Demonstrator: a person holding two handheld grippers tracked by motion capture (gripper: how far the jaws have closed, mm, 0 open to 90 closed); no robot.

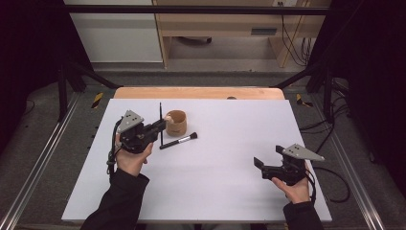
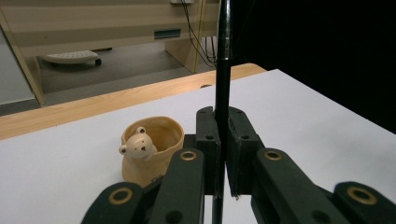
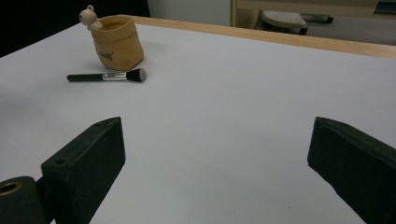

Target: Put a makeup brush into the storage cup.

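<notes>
A tan cup [image 1: 176, 122] with a small bear figure on its rim [image 2: 138, 143] stands left of the middle of the white table [image 1: 215, 167]. A short makeup brush [image 1: 178, 141] with a black handle lies flat just in front of the cup. My left gripper [image 1: 161, 126] is shut on a thin black rod-like handle [image 1: 160, 111], held upright right beside the cup. That handle [image 2: 222, 84] rises between the closed pads, with the cup [image 2: 152, 154] just left of them. My right gripper [image 1: 266, 157] hovers at the table's right, open and holding nothing [image 3: 215, 140]. Far ahead of it are the cup [image 3: 116, 44] and the brush [image 3: 106, 76].
A wooden strip [image 1: 198, 92] runs along the table's far edge, with floor and a wooden cabinet [image 1: 215, 24] behind it. Metal frame rails [image 1: 43, 158] flank the table, and cables [image 1: 330, 182] trail at the right. White tabletop lies between the two grippers.
</notes>
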